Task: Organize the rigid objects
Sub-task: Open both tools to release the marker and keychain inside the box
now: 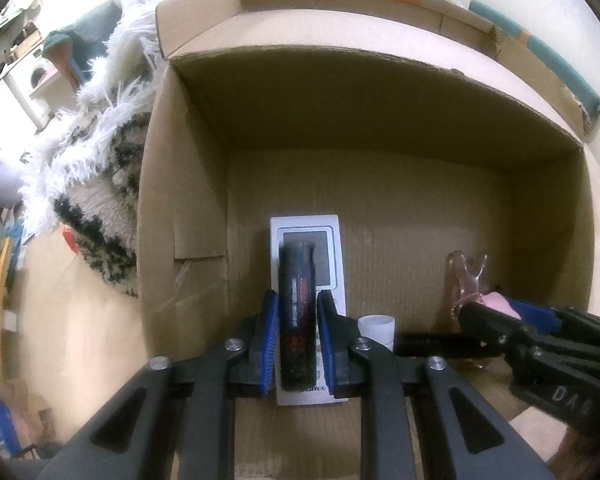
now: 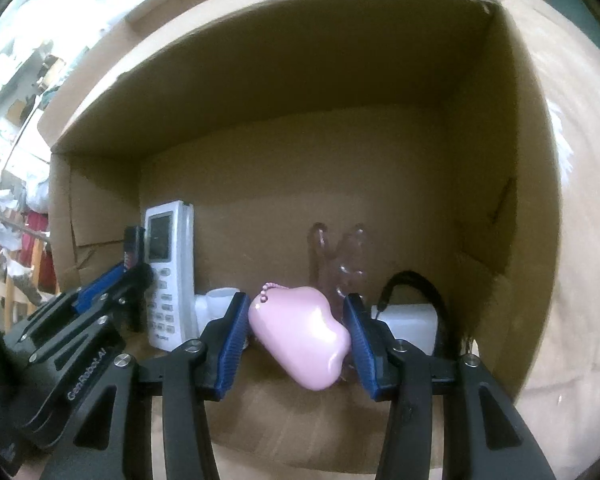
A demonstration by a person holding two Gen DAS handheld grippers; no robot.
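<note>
**A:** Inside the cardboard box (image 1: 380,128), what has the left gripper (image 1: 298,344) got?

**B:** Its blue pads (image 1: 270,340) are clamped hard on a slim dark tube (image 1: 297,312) with reddish print, held lengthwise above the box floor. The print is too blurred to read. The tube covers the middle of a white remote (image 1: 306,272) lying flat on the floor right under it, so only the remote's screen end, its right edge and its near end show.

**B:** From the right wrist camera the remote (image 2: 168,276) appears whole, near the box's left wall.

**A:** And the right gripper (image 2: 296,332)?

**B:** Partly closed on a glossy pink case (image 2: 300,336) with a bead chain (image 2: 265,293) at its top. The right pad touches the case; the left pad (image 2: 232,340) looks just beside it, and I cannot tell whether it presses. In the left wrist view that gripper (image 1: 496,312) comes in from the right, with only a sliver of pink showing.

**A:** Farther out in the box?

**B:** Behind the case stands a clear pinkish forked piece (image 2: 340,264), its lower half hidden. Between the remote and the case sits a small white cup (image 2: 216,304), half covered by the left pad. By the box's right wall there is a white block (image 2: 412,320) with a black loop (image 2: 420,284), partly cut off by the right finger. Outside the left wall lies a shaggy black-and-white rug (image 1: 96,184).
</note>
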